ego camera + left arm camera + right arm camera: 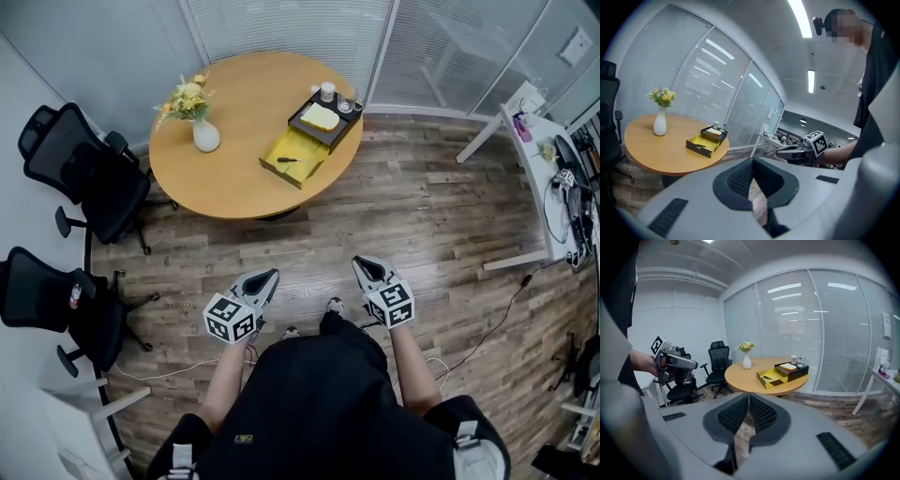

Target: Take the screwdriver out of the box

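At twelve o'clock from the person [319, 403] stands a round table [225, 178], whatever holds it up mostly hidden beneath the top. Near its two o'clock edge sits a black box [341, 140] with a yellow tray [307, 148] sticking out toward seven o'clock. Well short of it, over the floor [422, 216], the left gripper [273, 275] and right gripper [358, 262] each have their jaws pressed together on nothing. Inside the tray lies the screwdriver [287, 160], a small dark sliver whose tip and handle are too small to tell apart.
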The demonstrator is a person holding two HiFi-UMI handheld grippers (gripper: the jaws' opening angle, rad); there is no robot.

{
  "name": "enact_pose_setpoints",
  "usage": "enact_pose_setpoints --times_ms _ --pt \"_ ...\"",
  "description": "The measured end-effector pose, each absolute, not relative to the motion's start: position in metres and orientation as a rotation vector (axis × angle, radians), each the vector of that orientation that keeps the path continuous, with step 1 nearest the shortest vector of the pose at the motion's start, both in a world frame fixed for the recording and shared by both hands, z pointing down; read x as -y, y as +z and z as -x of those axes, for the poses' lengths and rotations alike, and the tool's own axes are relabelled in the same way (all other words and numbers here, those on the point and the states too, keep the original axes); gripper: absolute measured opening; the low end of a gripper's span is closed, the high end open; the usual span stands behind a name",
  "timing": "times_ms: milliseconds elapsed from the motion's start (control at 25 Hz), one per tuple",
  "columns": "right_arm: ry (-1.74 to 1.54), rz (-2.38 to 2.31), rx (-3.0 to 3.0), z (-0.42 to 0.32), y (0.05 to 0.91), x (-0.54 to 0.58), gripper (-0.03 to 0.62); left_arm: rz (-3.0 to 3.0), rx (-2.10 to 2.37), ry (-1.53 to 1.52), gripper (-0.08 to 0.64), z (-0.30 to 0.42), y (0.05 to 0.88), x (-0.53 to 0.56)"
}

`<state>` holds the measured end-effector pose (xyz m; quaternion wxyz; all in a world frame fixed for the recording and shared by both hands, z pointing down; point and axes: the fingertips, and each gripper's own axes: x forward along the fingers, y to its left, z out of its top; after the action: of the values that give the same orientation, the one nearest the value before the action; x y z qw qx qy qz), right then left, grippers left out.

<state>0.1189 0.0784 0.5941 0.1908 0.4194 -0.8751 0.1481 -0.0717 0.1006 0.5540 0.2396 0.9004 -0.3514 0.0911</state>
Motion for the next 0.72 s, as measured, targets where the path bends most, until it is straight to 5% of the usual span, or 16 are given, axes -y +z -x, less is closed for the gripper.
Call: enact_pose_setpoints --times_ms 720 --pt "0.5 -1.118 2.521 -0.201 0.617 -0.031 0.011 -2.452 1.058 0.341 0.006 -0.005 0.548 -0.068"
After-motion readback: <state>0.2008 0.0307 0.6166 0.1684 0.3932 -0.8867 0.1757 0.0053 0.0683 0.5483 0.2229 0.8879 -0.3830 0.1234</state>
